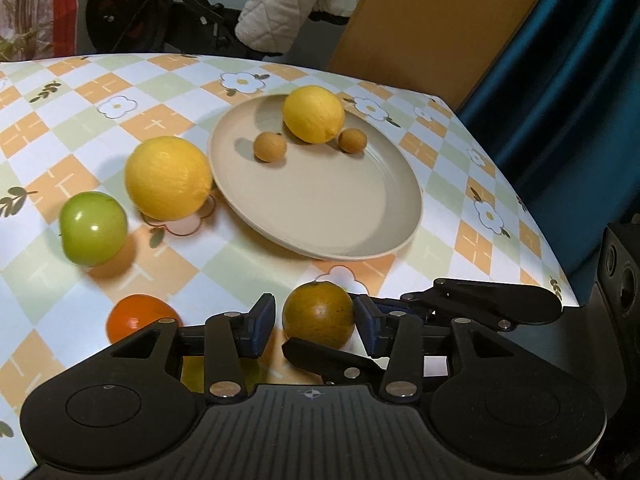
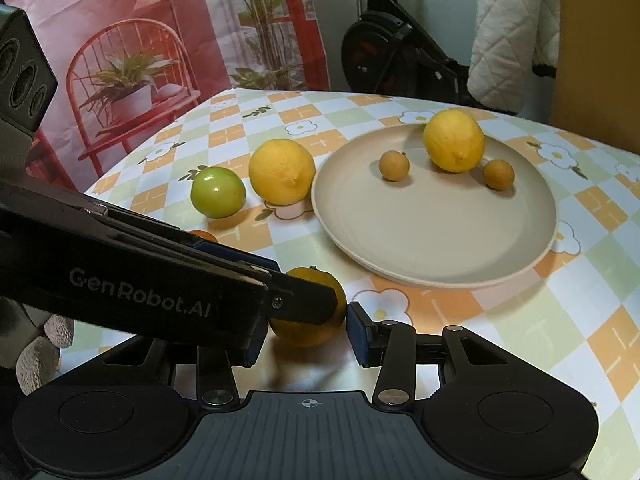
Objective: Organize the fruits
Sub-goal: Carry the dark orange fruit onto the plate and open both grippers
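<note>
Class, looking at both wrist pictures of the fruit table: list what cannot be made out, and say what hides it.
- Red-orange fruit: left wrist view, lower part behind the left gripper; right wrist view, nearly all hidden.
- Brownish orange: right wrist view, half covered by the left gripper; grip contact unclear.
- Table: near edge hidden by gripper bodies in both views.

The left tool (image 1: 314,322) is matte black, with two blue pads on its fingers (image 1: 262,322), silver rivets at the linkage joints, a ribbed grey body bearing a small crosshair mark, and a round disc to either side of it. The right tool (image 2: 304,334) has the same build. On the left tool's side, seen from the right wrist, pale lettering reads "GenRobot.AI", and behind it is a knitted, light-coloured glove (image 2: 40,354).
</note>
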A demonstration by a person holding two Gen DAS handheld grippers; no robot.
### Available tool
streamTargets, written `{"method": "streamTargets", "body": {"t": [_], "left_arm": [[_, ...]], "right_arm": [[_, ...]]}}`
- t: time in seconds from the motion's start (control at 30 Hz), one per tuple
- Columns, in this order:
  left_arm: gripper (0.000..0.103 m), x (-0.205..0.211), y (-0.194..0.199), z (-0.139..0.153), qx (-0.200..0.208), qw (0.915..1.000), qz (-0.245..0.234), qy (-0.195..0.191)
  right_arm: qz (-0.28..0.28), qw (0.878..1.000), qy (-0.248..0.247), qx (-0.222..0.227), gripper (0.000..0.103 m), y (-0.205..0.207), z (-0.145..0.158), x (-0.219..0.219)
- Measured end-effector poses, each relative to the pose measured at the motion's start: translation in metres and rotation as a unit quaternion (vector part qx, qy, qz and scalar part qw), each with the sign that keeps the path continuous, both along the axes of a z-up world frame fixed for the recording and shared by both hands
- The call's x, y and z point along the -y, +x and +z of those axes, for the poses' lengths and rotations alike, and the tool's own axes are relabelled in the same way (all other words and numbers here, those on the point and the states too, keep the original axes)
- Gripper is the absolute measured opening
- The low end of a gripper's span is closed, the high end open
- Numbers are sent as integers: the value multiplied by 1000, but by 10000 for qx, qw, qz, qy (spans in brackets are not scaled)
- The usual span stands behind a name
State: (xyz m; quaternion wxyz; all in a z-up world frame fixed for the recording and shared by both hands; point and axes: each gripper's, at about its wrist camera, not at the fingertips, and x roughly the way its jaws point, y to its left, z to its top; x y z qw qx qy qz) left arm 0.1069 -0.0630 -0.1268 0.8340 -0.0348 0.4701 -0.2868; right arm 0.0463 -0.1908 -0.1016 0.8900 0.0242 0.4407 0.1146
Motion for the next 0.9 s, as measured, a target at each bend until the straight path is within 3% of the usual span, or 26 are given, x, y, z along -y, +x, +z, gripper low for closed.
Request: {"method": "streamTargets", "body": {"t": [0.43, 0.9], "left_arm": [[45, 2, 2, 13, 267, 9996, -55, -121], [45, 18, 61, 21, 345, 9985, 345, -253]], "right_arm": [[-53, 9993, 120, 358, 39, 1, 16, 6], [-45, 9986, -24, 533, 39, 66, 22, 24]]}}
